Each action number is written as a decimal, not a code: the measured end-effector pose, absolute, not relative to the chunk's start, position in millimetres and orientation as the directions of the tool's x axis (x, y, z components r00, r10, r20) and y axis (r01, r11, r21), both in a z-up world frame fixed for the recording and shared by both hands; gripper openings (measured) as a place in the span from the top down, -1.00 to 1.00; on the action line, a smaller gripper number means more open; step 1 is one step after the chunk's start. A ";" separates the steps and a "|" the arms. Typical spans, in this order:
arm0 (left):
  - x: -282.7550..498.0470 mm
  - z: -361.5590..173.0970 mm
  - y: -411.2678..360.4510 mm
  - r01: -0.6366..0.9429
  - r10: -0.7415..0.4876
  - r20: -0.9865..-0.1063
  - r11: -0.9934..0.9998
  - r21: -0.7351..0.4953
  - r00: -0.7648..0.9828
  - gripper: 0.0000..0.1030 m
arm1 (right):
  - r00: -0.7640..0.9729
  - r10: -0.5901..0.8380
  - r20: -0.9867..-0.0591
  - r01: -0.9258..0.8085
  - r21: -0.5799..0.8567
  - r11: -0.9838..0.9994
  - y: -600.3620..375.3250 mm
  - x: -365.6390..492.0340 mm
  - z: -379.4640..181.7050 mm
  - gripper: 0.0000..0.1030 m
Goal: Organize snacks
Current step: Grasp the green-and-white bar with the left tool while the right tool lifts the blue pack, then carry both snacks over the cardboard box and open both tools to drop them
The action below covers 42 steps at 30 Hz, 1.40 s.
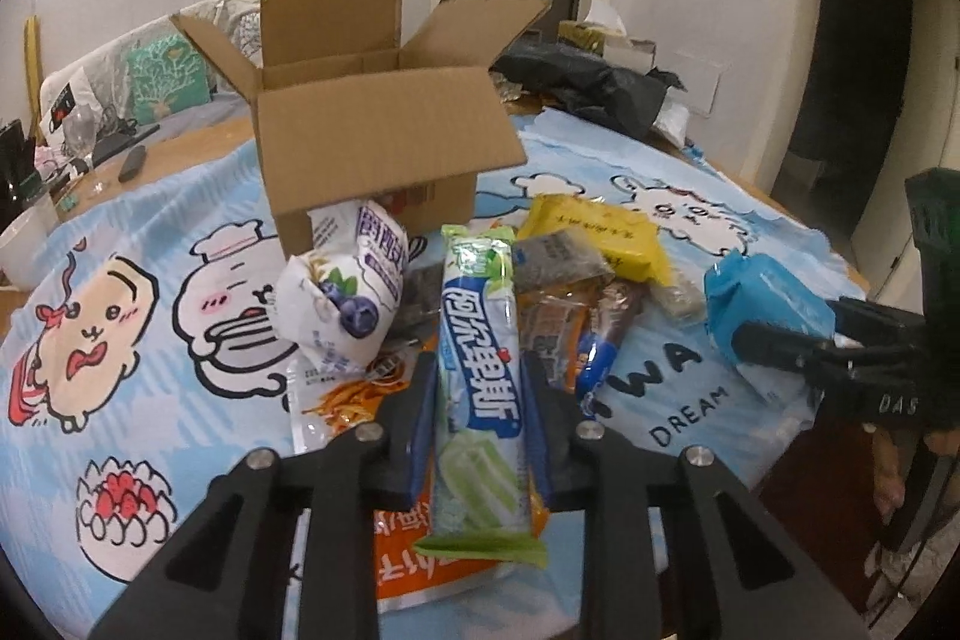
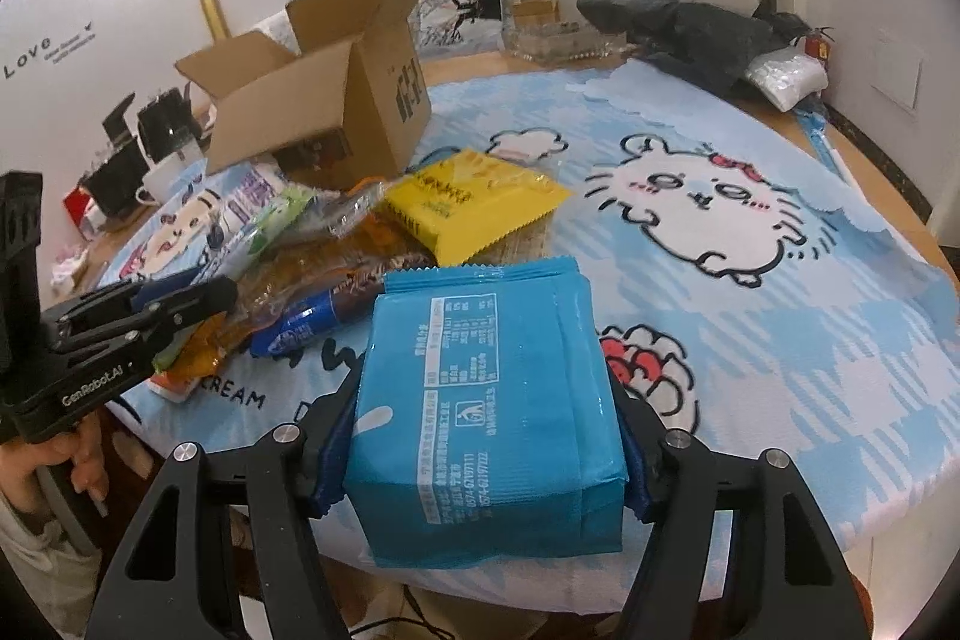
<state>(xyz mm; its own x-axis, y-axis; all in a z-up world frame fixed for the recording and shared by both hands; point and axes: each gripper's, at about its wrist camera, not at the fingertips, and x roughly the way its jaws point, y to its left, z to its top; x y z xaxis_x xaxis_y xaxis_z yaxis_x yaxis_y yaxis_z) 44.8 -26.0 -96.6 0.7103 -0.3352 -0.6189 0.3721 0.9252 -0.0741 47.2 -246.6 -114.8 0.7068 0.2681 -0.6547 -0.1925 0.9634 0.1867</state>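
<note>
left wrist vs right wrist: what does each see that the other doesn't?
Left wrist only: the green wafer pack clamped in the left gripper, and the white blueberry pouch. Right wrist only: the printed back of the blue pack held in the right gripper, and a white mug. Both: the open cardboard box, the yellow packet and the cartoon tablecloth.

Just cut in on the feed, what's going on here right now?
Snacks are being sorted on a cartoon tablecloth. The left tool is shut on a long green wafer pack; the right tool is shut on a blue pack. The open box stands behind a pile with a yellow pack and a blueberry bag.
</note>
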 end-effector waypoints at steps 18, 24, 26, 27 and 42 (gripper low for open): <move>43.7 19.3 42.2 0.373 -0.356 -0.401 0.927 -0.039 0.844 0.54 | 0.761 0.437 -0.480 -0.425 0.140 0.894 -220.6 76.9 3.5 -0.26; 96.4 60.0 60.3 0.334 -0.312 -0.388 0.943 -0.011 0.868 0.54 | 0.705 0.459 -0.540 -0.506 0.071 0.860 -166.7 158.9 35.9 -0.26; 119.9 68.3 65.4 0.340 -0.317 -0.422 0.940 -0.021 0.850 0.54 | 0.674 0.462 -0.576 -0.522 0.072 0.850 -151.1 191.6 39.0 -0.26; 132.0 70.9 65.9 0.342 -0.312 -0.441 0.940 -0.013 0.841 0.54 | 0.659 0.462 -0.593 -0.528 0.073 0.846 -144.5 205.1 39.5 -0.26; 265.3 54.5 15.0 0.467 -0.308 -0.764 0.884 -0.010 0.567 0.54 | 0.539 0.373 -0.755 -0.553 0.017 0.833 -98.2 298.8 12.9 -0.27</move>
<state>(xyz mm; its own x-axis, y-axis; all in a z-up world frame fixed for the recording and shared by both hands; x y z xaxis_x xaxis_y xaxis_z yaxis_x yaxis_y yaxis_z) 265.3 15.0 54.5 0.5665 -0.3078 -0.7644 0.4666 0.8844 -0.0103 298.8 -98.2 12.8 0.5389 0.3730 -0.7553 -0.5530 0.8330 0.0168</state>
